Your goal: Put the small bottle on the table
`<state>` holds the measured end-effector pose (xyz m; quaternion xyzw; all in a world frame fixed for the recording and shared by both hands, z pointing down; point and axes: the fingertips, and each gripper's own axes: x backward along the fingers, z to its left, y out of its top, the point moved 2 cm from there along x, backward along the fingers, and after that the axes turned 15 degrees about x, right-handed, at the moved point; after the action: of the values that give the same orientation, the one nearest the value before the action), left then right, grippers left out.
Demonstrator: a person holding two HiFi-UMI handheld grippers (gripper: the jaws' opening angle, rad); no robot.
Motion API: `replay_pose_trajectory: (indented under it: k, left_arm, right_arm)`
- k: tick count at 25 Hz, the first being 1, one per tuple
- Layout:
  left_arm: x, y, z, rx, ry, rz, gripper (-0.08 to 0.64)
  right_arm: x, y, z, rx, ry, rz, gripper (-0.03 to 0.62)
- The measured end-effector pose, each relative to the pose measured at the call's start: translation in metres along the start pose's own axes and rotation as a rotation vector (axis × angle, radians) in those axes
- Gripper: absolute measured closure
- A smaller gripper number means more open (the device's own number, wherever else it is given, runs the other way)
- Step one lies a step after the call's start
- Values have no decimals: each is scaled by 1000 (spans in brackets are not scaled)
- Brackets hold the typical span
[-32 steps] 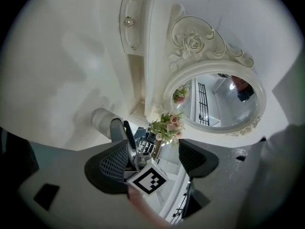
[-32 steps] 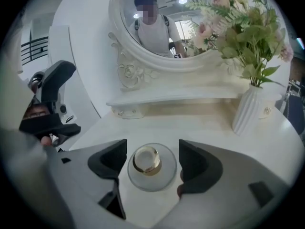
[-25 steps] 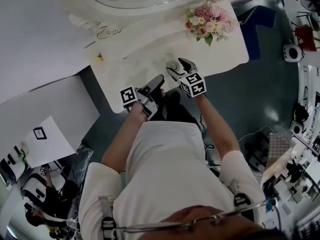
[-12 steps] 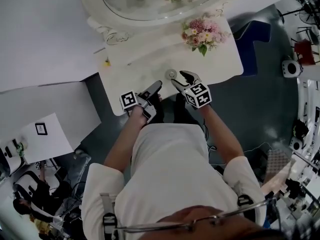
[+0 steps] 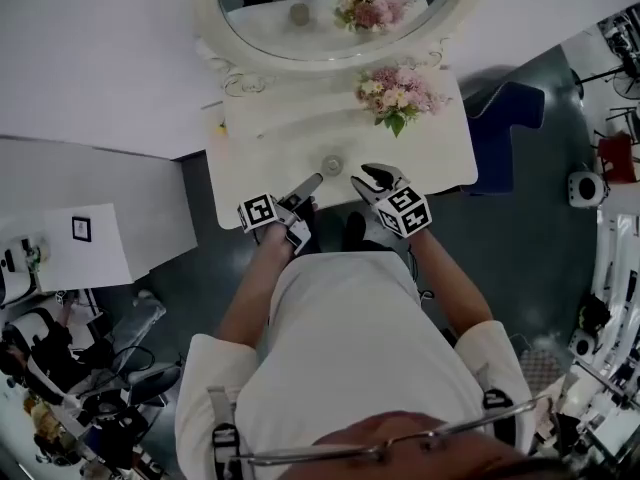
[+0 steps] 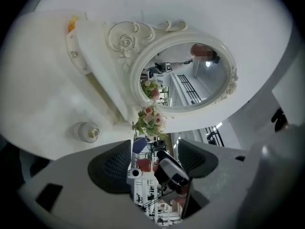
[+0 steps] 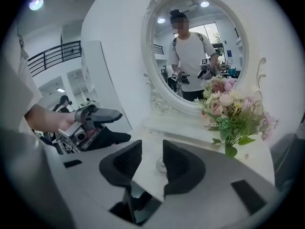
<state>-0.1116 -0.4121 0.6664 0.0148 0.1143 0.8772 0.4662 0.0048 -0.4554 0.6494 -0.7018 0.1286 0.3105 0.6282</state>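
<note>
The small clear bottle stands upright on the white dressing table, near its front edge. My right gripper hovers just right of it and apart from it; its jaws are closing with nothing between the pads. In the right gripper view the bottle shows beyond the gap of the right gripper. My left gripper is open and empty at the table's front edge, left of the bottle. The left gripper view has the bottle off to the left of the left gripper.
A pink flower bouquet stands at the back right of the table, under an oval white-framed mirror. A small yellow thing lies at the table's left edge. A dark blue seat stands right of the table. The left gripper shows beside the right jaws.
The right gripper has let go of the bottle and drawn back toward the table's front edge, its jaws narrowing. The bottle stays standing on the table. The left gripper barely moved.
</note>
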Motion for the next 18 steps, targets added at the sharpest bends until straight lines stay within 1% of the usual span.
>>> replay_pose_trajectory:
  k: [3, 6, 10, 15, 18]
  left_arm:
    - [-3, -15, -13, -92, -11, -31, 270]
    - [-2, -25, -17, -204, 35, -77, 293]
    - [-3, -38, -25, -311, 60, -128, 325]
    - [1, -51, -32, -484, 117, -178, 377]
    - [4, -60, -41, -562, 138, -204, 419]
  right_arm:
    - [18, 2, -6, 28, 13, -21, 485]
    - [34, 3, -8, 51, 42, -41, 500]
    - [50, 1, -12, 70, 82, -72, 509]
    - [66, 0, -21, 64, 87, -132, 545]
    - [72, -1, -21, 78, 96, -148, 554]
